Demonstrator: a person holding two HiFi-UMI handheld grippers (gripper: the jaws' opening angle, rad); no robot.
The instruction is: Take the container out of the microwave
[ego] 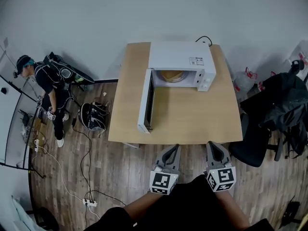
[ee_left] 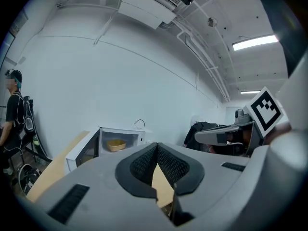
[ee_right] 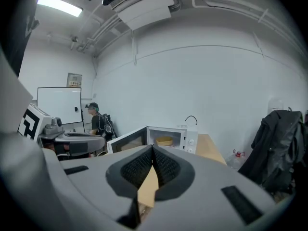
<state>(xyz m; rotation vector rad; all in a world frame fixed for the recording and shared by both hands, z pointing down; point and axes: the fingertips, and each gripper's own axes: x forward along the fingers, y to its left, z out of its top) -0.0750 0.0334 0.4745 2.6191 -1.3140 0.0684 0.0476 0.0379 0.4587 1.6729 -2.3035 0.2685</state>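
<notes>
A white microwave (ego: 180, 61) stands at the back of the wooden table (ego: 192, 119), its door (ego: 146, 100) swung open to the left. Inside sits a pale yellow container (ego: 172, 75), also in the left gripper view as the container (ee_left: 116, 145) and in the right gripper view as the container (ee_right: 164, 141). My left gripper (ego: 174, 147) and right gripper (ego: 212, 145) hover side by side at the table's front edge, well short of the microwave. Both are shut with nothing between the jaws. The left gripper (ee_left: 156, 146) and the right gripper (ee_right: 152, 148) point toward the open microwave.
A person (ego: 48, 81) stands left of the table beside a black bag (ego: 94, 115). Cables and a power strip (ego: 89, 202) lie on the wooden floor. A black chair draped with a jacket (ego: 272, 109) stands right of the table. A water bottle (ego: 243, 81) sits behind it.
</notes>
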